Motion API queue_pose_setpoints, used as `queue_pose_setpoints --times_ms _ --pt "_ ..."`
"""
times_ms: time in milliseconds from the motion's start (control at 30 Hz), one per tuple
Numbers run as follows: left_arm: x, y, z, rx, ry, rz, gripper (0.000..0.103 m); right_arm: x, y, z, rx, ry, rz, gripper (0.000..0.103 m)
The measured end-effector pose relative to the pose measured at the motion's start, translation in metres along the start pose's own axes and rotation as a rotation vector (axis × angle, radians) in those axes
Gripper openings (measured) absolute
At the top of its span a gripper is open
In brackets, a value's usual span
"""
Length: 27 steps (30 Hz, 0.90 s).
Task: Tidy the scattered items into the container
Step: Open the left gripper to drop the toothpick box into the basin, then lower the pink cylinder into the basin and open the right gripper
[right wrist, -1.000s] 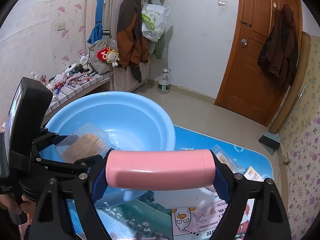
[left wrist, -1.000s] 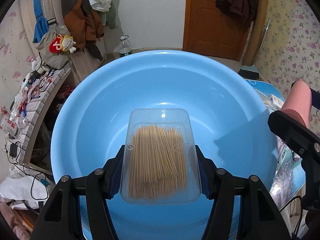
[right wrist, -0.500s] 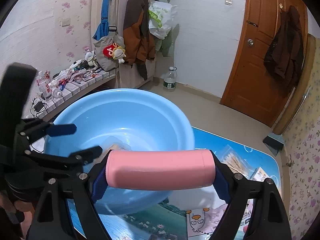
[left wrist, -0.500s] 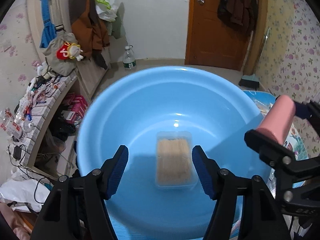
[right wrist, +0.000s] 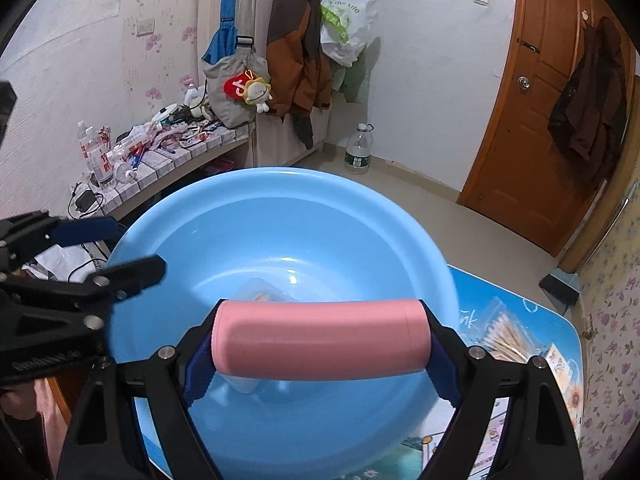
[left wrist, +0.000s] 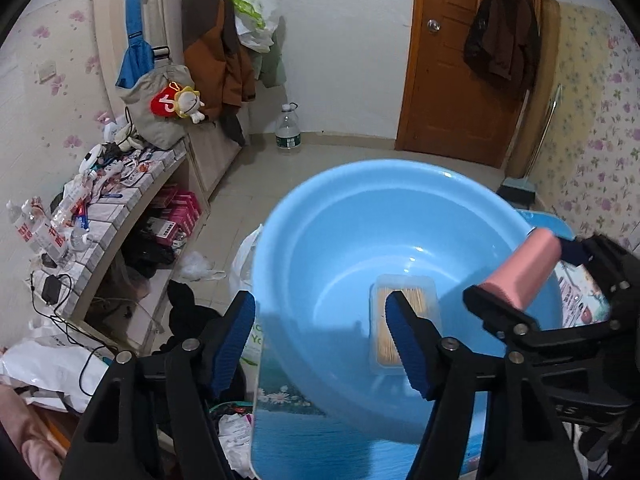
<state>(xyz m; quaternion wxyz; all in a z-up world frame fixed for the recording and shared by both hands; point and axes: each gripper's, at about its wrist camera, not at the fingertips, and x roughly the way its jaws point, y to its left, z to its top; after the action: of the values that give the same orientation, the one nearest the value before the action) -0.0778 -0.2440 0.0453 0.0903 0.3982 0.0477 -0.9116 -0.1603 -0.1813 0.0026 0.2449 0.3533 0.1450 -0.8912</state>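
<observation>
A large light-blue plastic basin (left wrist: 360,216) sits on a table covered with a printed blue cloth (right wrist: 520,320), in a small room with floral wallpaper.

A clear plastic box of toothpicks (left wrist: 416,300) lies flat on the bottom of the basin, a little toward the near side. In the right wrist view it (right wrist: 260,292) is mostly hidden behind the pink cylinder.

The left gripper (left wrist: 320,344) hangs above the basin's near-left rim with its blue-padded jaws apart and nothing between them.

The right gripper (right wrist: 320,360) clamps a pink cylinder (right wrist: 320,338) end to end (a smooth, capped tube held crosswise), its blue pads pressing on both ends. It hovers over the near part of the basin. From the left wrist view the same cylinder (left wrist: 520,272) shows above the basin's right rim.

On the cloth to the right of the basin lies a clear packet of wooden sticks (right wrist: 504,340) beside some printed cards (right wrist: 560,364).

Coats (right wrist: 300,40) hang on the far wall, a water bottle (right wrist: 359,152) stands on the floor, and a wooden door (right wrist: 540,120) is shut.
</observation>
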Motion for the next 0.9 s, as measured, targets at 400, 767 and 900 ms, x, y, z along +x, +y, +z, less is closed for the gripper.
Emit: queue_pose_setpoints --times_ms 400,767,900 --pt "-0.016 0.022 -0.003 -0.039 -0.029 -0.008 0.073 0.026 0.013 -0.004 0.016 0.099 0.012 0.088" --pt "-0.013 0.017 -0.012 -0.042 -0.003 -0.01 0.089 0.04 0.015 -0.006 0.031 0.171 0.007 0.088" --pt "-0.013 0.015 -0.013 -0.042 0.001 -0.012 0.095 0.039 0.013 -0.008 0.03 0.176 -0.001 0.088"
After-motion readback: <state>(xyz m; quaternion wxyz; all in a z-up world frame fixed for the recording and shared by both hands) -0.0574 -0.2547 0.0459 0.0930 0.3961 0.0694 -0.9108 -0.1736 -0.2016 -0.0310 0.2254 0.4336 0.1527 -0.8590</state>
